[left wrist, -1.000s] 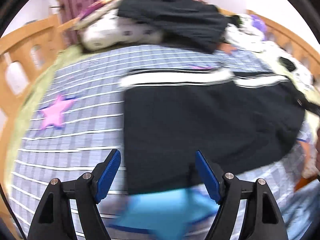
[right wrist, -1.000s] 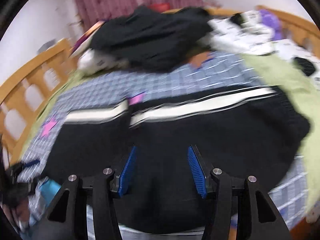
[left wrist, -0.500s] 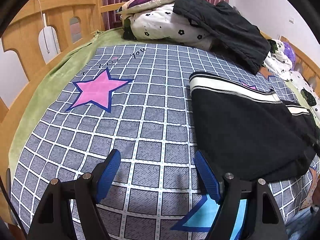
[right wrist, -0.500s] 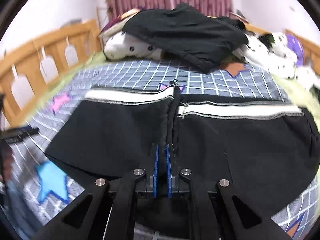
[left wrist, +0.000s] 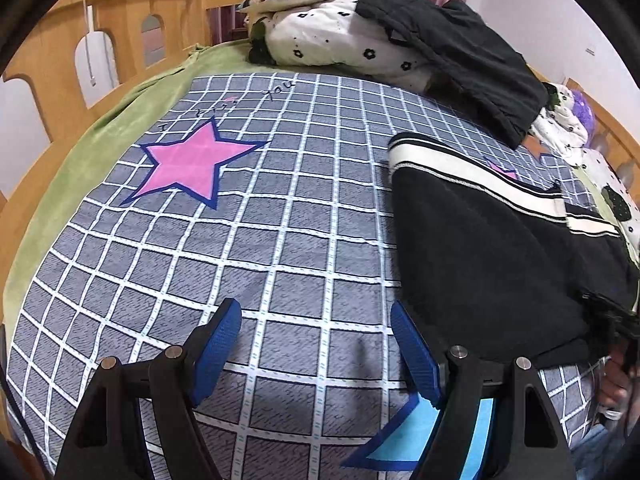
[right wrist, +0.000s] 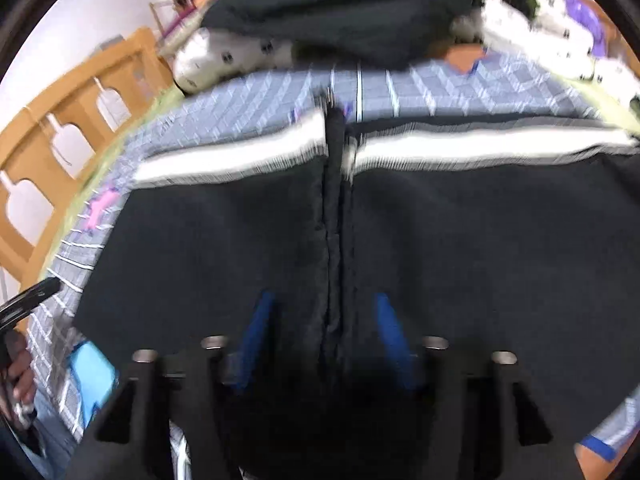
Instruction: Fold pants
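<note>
Black pants [right wrist: 460,248] on checked bedspread [left wrist: 280,240]

Black pants [right wrist: 460,240] w/ white waistband stripe, flat on checked bedspread [left wrist: 280,240].

The right hand-held gripper [right wrist: 324,320], pinched shut half a second ago, has just been opening and now sits lower over the pants [right wrist: 460,240].
</note>
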